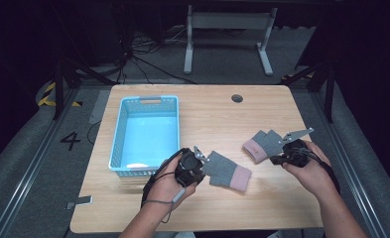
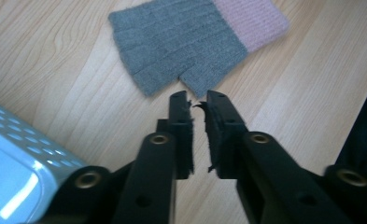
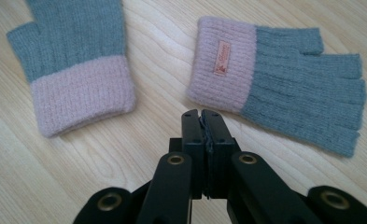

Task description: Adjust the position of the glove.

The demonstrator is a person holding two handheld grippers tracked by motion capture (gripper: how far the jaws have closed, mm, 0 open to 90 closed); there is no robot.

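Two grey fingerless gloves with pink cuffs lie flat on the tabletop (image 1: 207,119), to the right of the blue basket (image 1: 145,134). The left claw (image 2: 197,100), nearly pressed together and pinching nothing, hovers at the near glove (image 1: 227,171). The right claw (image 3: 202,114), pressed together and empty, sits just beside the far glove (image 1: 262,145).

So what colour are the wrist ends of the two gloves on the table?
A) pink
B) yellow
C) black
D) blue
A: the glove near the left gripper and the glove near the right gripper each have a grey hand part with a pink cuff; the blue thing is the basket beside them.
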